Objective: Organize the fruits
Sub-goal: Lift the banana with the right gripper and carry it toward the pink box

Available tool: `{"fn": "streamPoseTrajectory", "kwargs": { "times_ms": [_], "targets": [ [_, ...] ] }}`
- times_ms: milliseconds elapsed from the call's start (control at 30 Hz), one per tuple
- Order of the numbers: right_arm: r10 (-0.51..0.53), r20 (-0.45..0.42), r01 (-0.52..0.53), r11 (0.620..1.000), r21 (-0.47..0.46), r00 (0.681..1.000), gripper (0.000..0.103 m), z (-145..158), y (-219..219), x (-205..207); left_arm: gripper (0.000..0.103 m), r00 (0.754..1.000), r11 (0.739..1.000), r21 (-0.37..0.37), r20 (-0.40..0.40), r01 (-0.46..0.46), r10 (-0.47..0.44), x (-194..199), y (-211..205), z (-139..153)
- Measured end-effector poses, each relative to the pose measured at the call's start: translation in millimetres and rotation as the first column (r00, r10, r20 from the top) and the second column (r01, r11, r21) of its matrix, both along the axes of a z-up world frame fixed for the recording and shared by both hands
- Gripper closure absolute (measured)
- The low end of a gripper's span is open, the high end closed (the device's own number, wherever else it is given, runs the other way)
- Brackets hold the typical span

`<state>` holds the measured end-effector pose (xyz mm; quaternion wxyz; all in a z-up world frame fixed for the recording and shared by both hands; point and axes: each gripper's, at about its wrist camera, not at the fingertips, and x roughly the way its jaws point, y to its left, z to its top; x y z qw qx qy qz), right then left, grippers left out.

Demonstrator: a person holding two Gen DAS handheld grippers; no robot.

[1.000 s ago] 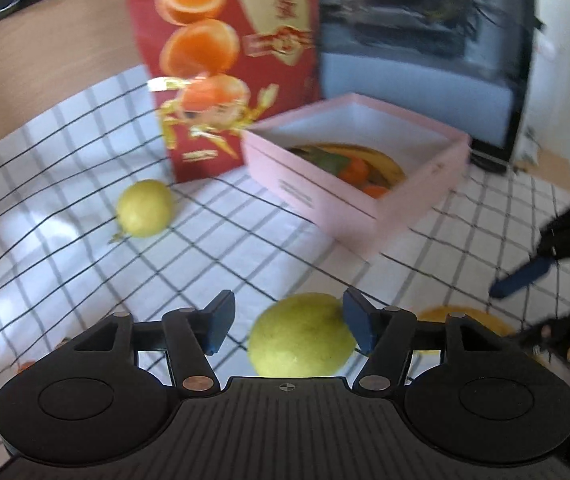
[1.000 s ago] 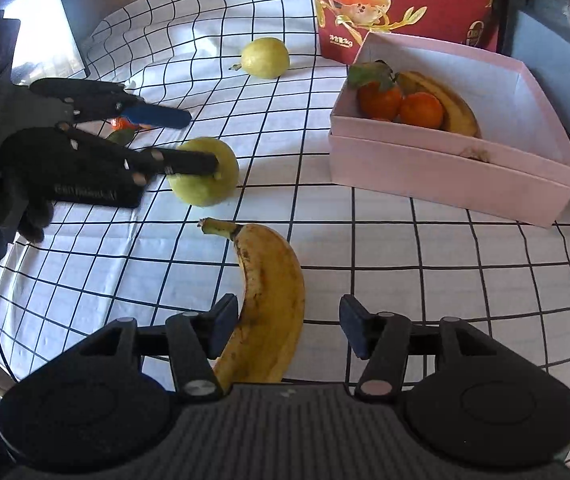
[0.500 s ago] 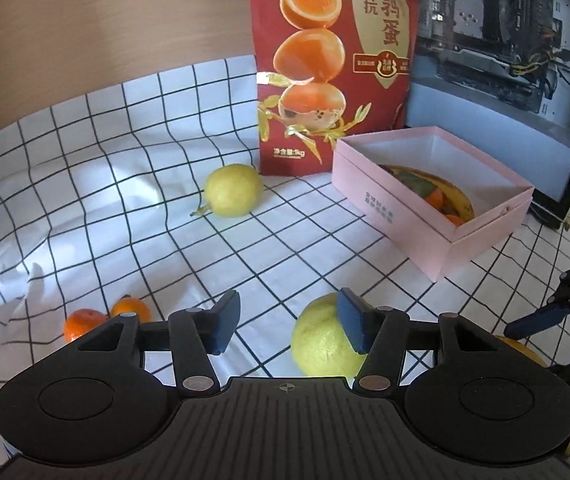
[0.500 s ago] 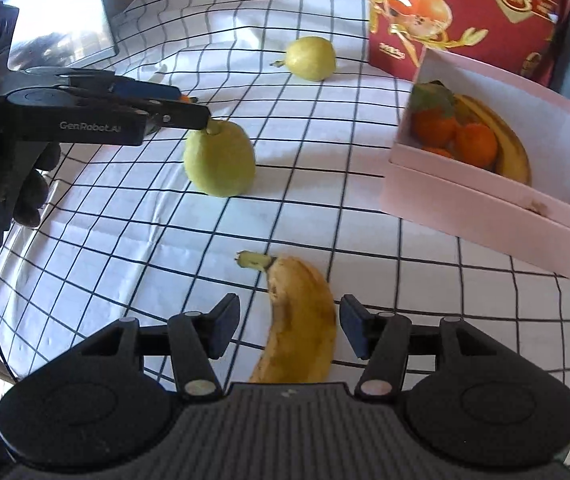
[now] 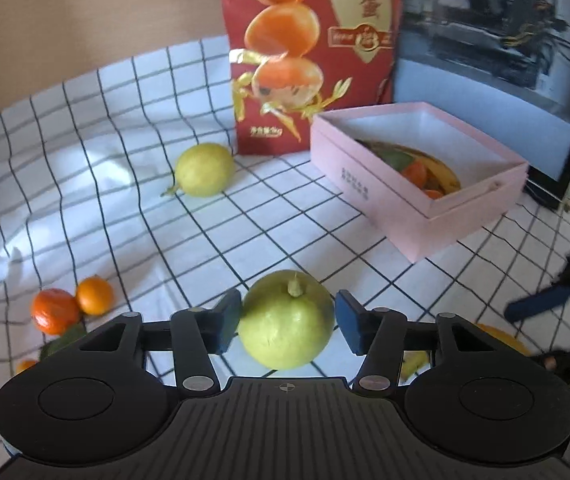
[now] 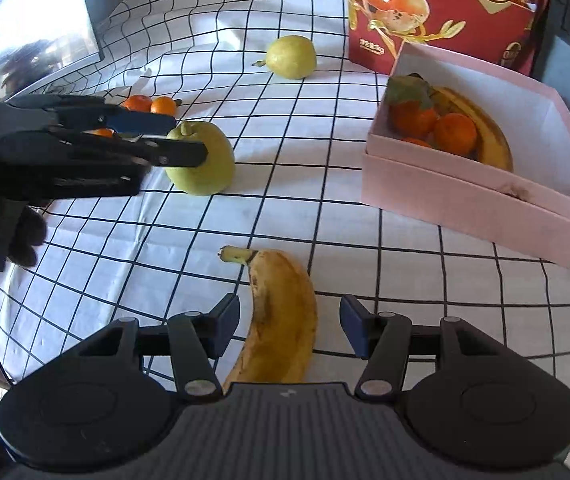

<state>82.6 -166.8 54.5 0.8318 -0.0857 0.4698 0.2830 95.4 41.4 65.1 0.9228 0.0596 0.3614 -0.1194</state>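
A large green pear [image 5: 287, 320] stands on the checked cloth between the fingers of my left gripper [image 5: 288, 314]. Its jaws are opening; the left pad is at the fruit's skin and a small gap shows at the right pad. From the right wrist view the left gripper [image 6: 181, 138] flanks the same pear [image 6: 201, 160]. My right gripper [image 6: 289, 324] is open and straddles a spotted banana [image 6: 281, 320] without touching it. The pink box [image 5: 405, 208] holds tangerines and a banana.
A yellow pear [image 5: 203, 170] lies near the red bag [image 5: 305, 60] behind the box. Loose tangerines [image 5: 71, 306] sit at the cloth's left. A dark screen [image 5: 485, 40] stands behind the box. A gloved hand [image 6: 13, 232] holds the left gripper.
The green pear, off to the right finger half a second ago, now sits centred between the left fingers, which stand narrower than one second ago. The banana now lies centred between the right fingers.
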Motion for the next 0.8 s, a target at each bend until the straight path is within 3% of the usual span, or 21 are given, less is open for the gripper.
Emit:
{"fn": "streamPoseTrajectory", "kwargs": {
  "times_ms": [100,267,467,800],
  "targets": [
    [-0.004,-0.003,0.004,1.000,-0.011,1.000,0.046,-2,-2,-3,0.039,0.999,0.999,-0.023,-0.013,-0.030,0.030,10,1,-4],
    [-0.008,-0.017,0.007,1.000,-0.028,1.000,0.046,-9,0,-5,0.037,0.992,0.991,-0.095,-0.103,-0.089,0.079,28,9,-13],
    [-0.034,-0.042,0.033,0.999,-0.031,0.999,0.046,-16,1,-6,0.037,0.991,0.992,-0.094,-0.117,-0.083,0.072,30,8,-15],
    [-0.041,0.005,0.041,0.996,-0.075,0.999,0.040,-20,12,-11,0.038,0.990,0.994,-0.089,-0.125,-0.069,0.058,31,9,-16]
  ]
}}
